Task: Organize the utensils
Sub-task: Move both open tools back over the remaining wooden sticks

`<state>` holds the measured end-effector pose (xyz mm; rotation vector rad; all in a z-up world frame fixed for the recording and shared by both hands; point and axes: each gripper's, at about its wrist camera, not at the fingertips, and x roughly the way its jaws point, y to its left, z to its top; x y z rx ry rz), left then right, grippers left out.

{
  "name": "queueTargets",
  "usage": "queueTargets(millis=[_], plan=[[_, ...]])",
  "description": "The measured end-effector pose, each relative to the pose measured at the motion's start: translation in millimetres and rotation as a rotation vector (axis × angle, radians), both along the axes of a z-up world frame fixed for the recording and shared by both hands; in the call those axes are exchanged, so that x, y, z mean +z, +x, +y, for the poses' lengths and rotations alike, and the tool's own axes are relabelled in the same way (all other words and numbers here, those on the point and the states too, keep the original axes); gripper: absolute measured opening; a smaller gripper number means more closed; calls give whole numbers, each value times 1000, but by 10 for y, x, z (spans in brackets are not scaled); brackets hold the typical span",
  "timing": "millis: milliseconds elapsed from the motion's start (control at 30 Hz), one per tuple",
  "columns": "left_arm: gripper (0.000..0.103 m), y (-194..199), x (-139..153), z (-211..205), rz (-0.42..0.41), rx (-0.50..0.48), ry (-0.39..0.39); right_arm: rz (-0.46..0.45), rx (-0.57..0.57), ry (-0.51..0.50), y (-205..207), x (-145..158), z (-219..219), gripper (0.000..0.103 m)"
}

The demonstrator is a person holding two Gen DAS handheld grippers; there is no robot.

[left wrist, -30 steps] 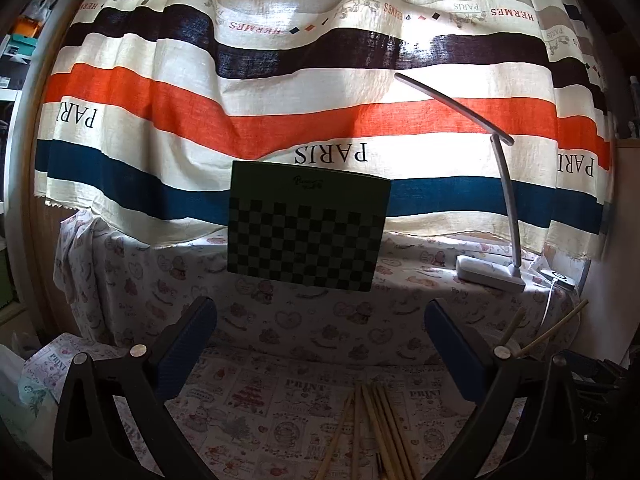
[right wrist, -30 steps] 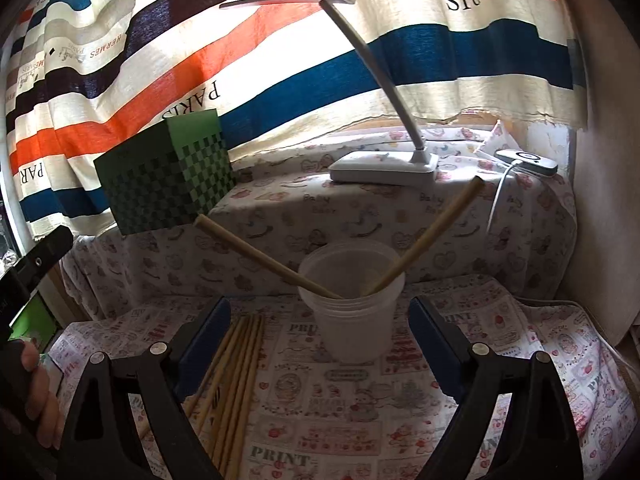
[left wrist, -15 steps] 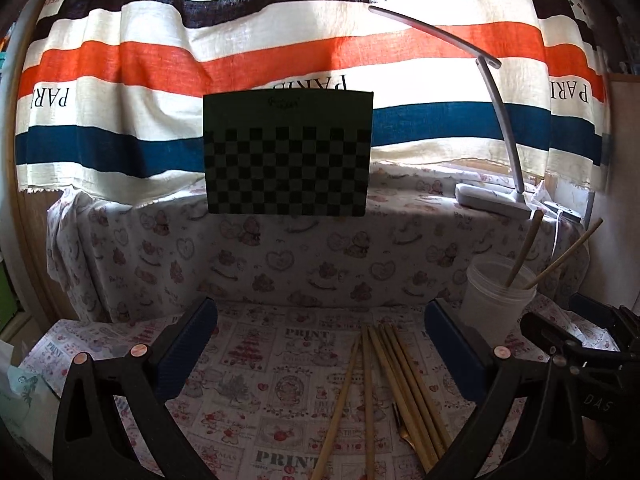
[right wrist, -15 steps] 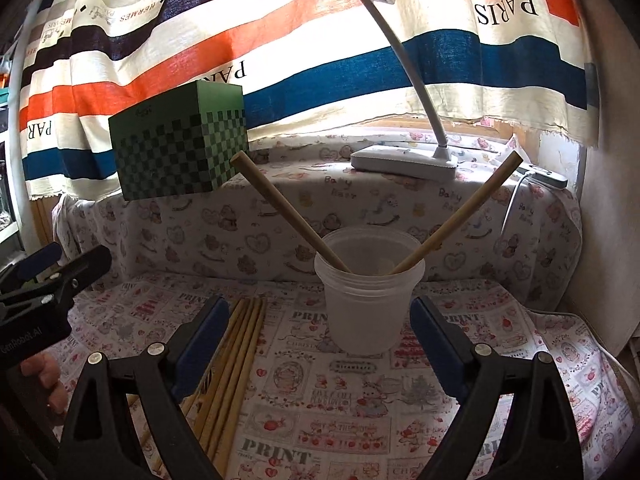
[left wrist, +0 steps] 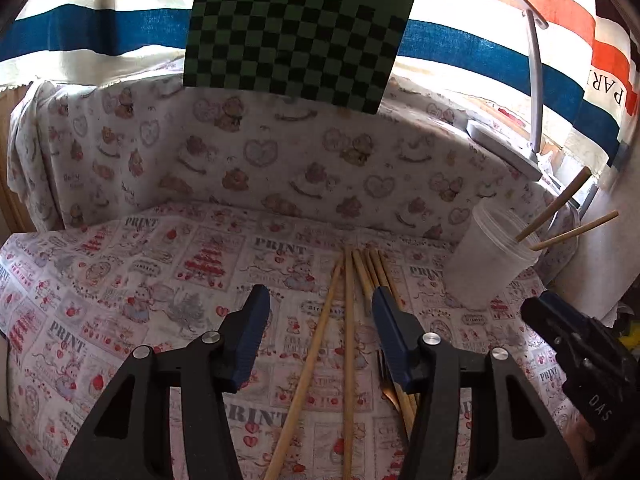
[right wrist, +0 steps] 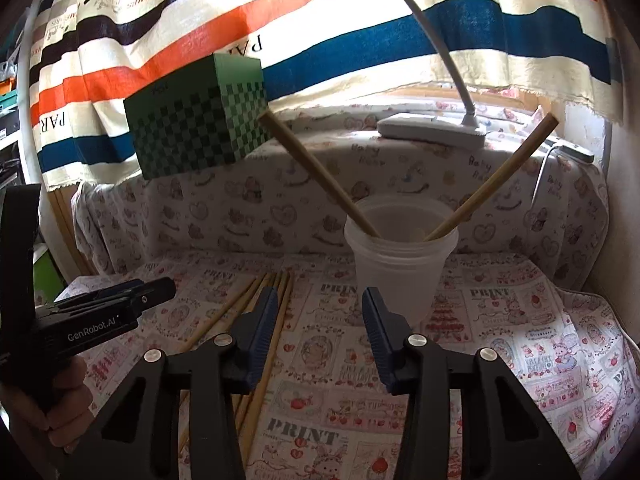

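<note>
Left tool: the left tool has dipped from facing the striped curtain to looking down on the loose chopsticks; its jaws are closing, about half-spread, with two sticks lying between them in view, not yet pinched.
Right tool: the right tool has sunk a little; its jaws are closing too, with only printed cloth between them.
Meaning: judged from this, the left side is lining up the next pick while the right holds nothing.
Task's things: the loose sticks lie side by side on the cloth-covered surface, just left of the plastic cup.
Count, cup: one, upright.
Count, sticks in cup: two, leaning apart in a V.
Count, loose sticks: about six; where they bunch I cannot tell exactly.
Count, other: one green checkered box, one desk lamp.
</note>
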<state>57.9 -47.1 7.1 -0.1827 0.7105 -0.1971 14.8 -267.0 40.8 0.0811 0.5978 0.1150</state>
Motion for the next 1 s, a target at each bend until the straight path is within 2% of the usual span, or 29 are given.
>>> queueTargets(millis=[100,233,300,333,367,400,567,700,800,900,1000], plan=[[57,4,-27,-26,25,7,14,101,82,41,84,-93,40,47],[57,56,-119,-98,101,-28,50,225,53,55,195,-248,42,46],[52,89,-187,-165,155,-36,91,306,50,72,263,-356,33,35],[45,106,-221,-196,181,-35,109,332,56,72,287,-398,40,30],[41,109,-239,-203,193,-34,105,357,66,62,306,-436,64,18],[41,104,-244,-196,195,-36,85,375,78,52,315,-465,88,10],[42,20,-172,-195,122,-33,96,403,155,86,272,-531,210,9],[50,0,-136,-187,99,-31,93,436,195,78,235,-598,318,9],[52,-6,-124,-240,90,-37,126,463,175,29,224,-646,380,9],[56,-19,-118,-291,68,-22,175,477,198,66,211,-650,386,9],[59,-13,-110,-256,62,-4,173,464,193,71,173,-645,388,9]])
